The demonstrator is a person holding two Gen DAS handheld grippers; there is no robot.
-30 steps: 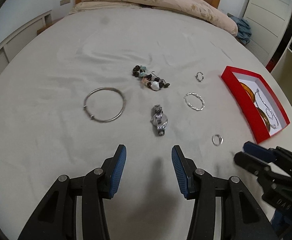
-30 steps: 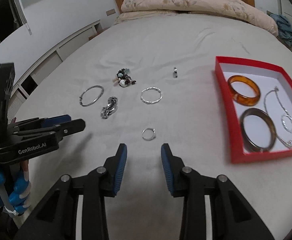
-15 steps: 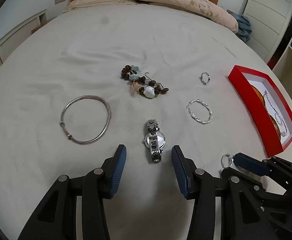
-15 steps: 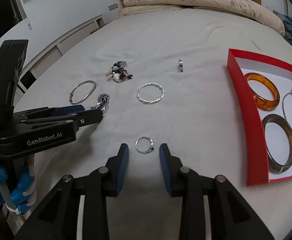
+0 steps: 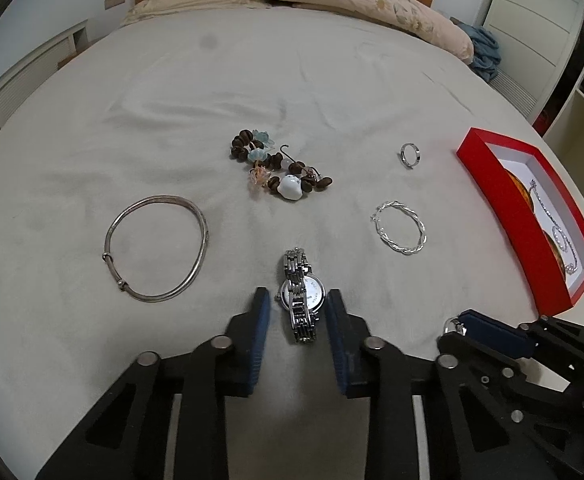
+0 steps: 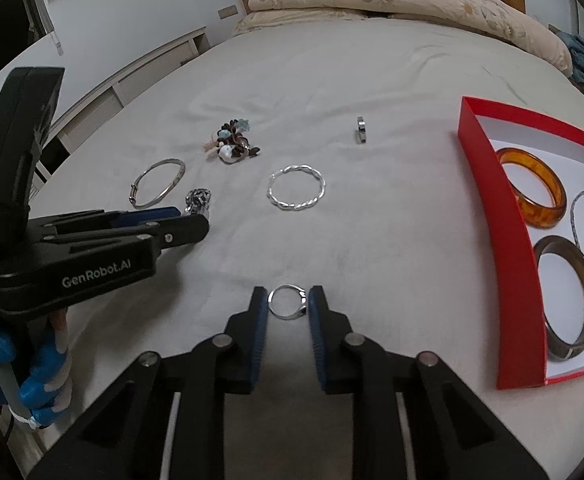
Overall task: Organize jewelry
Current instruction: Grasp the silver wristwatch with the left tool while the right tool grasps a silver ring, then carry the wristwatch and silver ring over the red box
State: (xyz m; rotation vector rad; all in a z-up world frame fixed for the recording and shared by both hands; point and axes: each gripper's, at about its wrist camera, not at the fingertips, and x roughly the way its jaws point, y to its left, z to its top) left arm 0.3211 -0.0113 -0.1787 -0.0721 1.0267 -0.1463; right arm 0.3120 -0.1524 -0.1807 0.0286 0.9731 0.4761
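We find the bed (image 5: pixel 292 80) carrying the jewelry, with the red box (image 6: pixel 488 208) lying to the right of both grippers and already holding bangles and a chain.

The watch (image 5: pixel 301 296) lies between the fingers of the left gripper (image 5: pixel 298 312), its band running lengthwise along the gripper's pointing line, so the pads close across the case. The jaws are closing; the right pad looks to be at the case edge, the left just short, so we judge the grip not yet made.

The ring (image 6: pixel 288 301) lies flat between the fingers of the right gripper (image 6: pixel 288 304), whose jaws are also closing, the pads at or just shy of the band.

The right gripper is the nearer to the box.
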